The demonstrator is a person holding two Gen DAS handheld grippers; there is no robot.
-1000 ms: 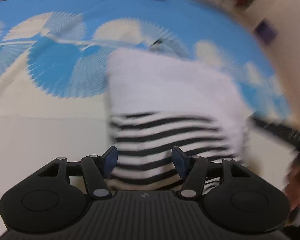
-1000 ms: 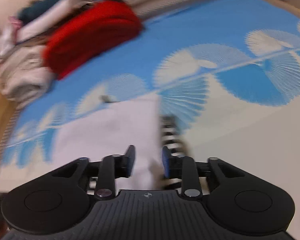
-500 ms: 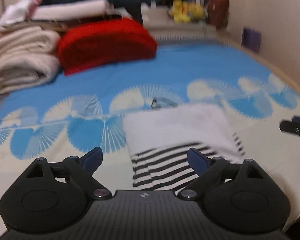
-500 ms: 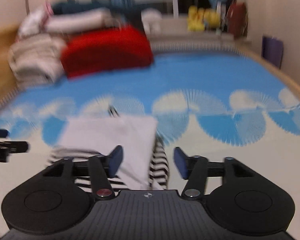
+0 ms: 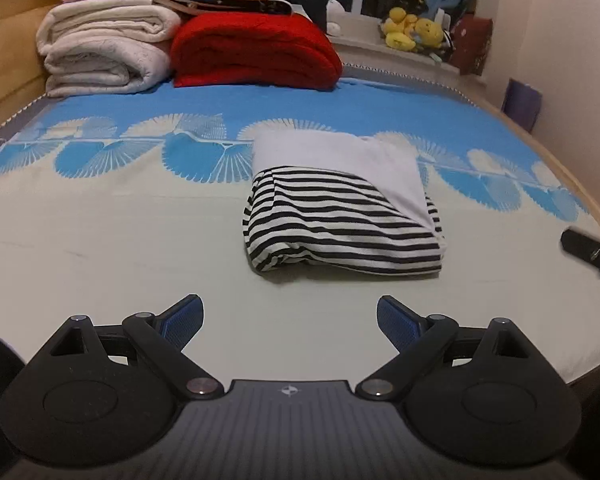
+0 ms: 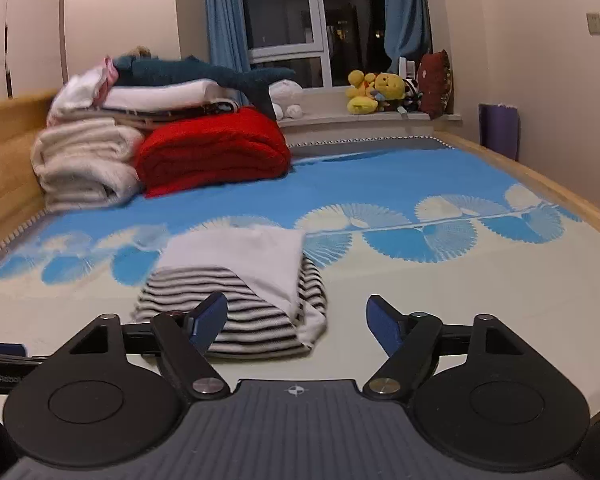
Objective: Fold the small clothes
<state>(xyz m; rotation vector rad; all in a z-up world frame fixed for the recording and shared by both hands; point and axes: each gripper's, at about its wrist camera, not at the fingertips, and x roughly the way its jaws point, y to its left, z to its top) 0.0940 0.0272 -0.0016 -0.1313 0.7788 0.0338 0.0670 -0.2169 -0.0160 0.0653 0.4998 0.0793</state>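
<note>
A small folded garment point(image 5: 340, 208), black-and-white striped with a plain white panel on top, lies on the bed sheet. It also shows in the right wrist view point(image 6: 240, 284). My left gripper point(image 5: 290, 320) is open and empty, pulled back in front of the garment, not touching it. My right gripper point(image 6: 296, 320) is open and empty, just in front of the garment's right part. The right gripper's tip shows at the right edge of the left wrist view point(image 5: 588, 252).
A red folded blanket point(image 5: 252, 52) and a stack of cream blankets point(image 5: 104, 52) sit at the far left of the bed. Plush toys point(image 6: 376, 90) stand on the window sill. The wooden bed rail point(image 6: 540, 184) runs along the right.
Both grippers have opened wide and drawn back from the garment. The folded garment now lies free on the sheet.
</note>
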